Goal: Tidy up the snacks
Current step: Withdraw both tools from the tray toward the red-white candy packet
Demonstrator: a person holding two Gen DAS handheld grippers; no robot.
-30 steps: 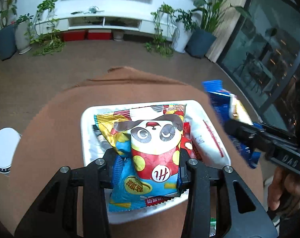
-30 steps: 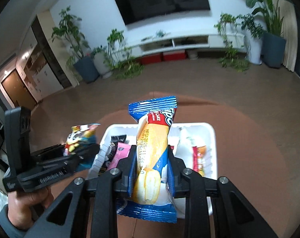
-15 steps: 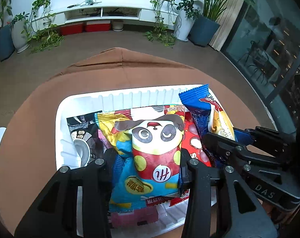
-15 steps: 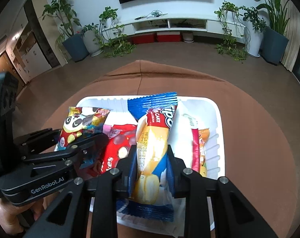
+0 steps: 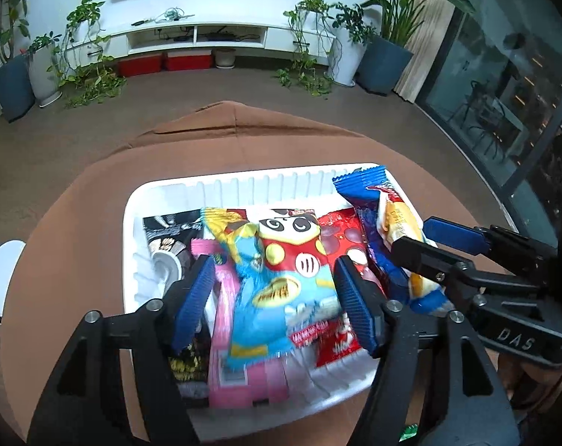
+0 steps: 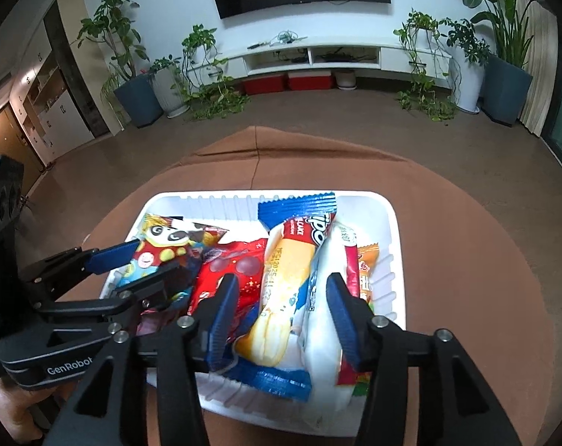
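A white tray [image 5: 243, 186] on the brown table holds several snack packs. My left gripper [image 5: 273, 282] is open just above it; the panda snack bag [image 5: 281, 275] lies loose between its fingers on a pink pack [image 5: 243, 371] and a red pack [image 5: 336, 238]. My right gripper [image 6: 281, 297] is open too, with the blue and yellow cake pack [image 6: 288, 278] lying between its fingers in the tray [image 6: 388, 223]. The cake pack also shows in the left wrist view [image 5: 392, 230], and the panda bag in the right wrist view [image 6: 158, 249].
A brown cloth [image 6: 466, 260] covers the round table. A white round object [image 5: 2, 278] stands off the table's left edge. A white pack [image 6: 325, 297] and an orange pack [image 6: 366, 264] lie at the tray's right side, a black pack [image 5: 169, 234] at its left.
Both grippers came down over the tray and opened. The panda bag and the cake pack dropped out of the fingers and now lie in the tray.
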